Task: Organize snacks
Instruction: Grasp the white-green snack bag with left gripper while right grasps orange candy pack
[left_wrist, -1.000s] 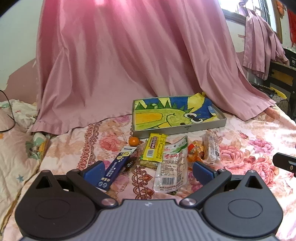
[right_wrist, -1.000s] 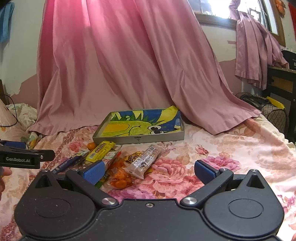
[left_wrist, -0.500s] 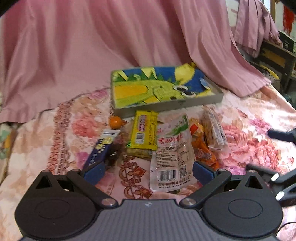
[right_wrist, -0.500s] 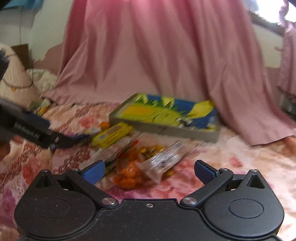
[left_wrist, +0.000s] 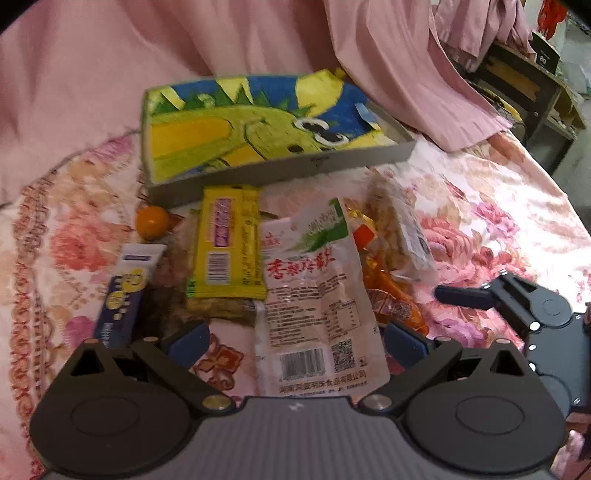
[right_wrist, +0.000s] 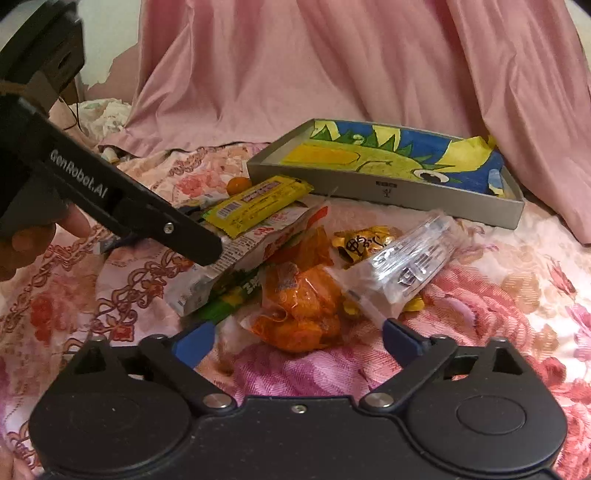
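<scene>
The snacks lie in a loose heap in the middle of both frames, on the flowered bedcover (left_wrist: 498, 206), and the grey tray (right_wrist: 384, 190) with the dinosaur picture waits just behind them, with no snack in it that I can see.

The right gripper (right_wrist: 299, 341) is low over the orange packet (right_wrist: 299, 314); its jaws are wide but closing, the packet lies between them, and the pads do not touch it yet. In my judgement it is good to close on the thick middle of this packet only, because the clear wrapped bar (right_wrist: 402, 266) lies against its right side and can be pinched too.

The left gripper (left_wrist: 295, 341) is open and holds nothing; the white pouch (left_wrist: 314, 295) lies between its fingers.
</scene>
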